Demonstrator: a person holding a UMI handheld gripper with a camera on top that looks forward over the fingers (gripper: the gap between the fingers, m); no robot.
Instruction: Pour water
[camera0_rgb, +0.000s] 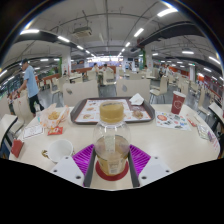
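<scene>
A clear plastic bottle (112, 145) with yellowish liquid and a red ring at its near end stands upright between my gripper's (112, 166) fingers. The purple pads (138, 157) flank it and both fingers touch its sides with no gap showing, so the gripper is shut on it. The bottle sits over the near edge of a white table (160, 145). A small white cup (61, 149) rests on the table to the left of the fingers. A red paper cup (178, 101) stands farther off to the right.
A dark tray (88, 112) with plates lies beyond the bottle. A second tray with food (48, 122) is at the left, and flyers lie at the right. A person in a blue shirt (33, 85) stands far left among other canteen tables.
</scene>
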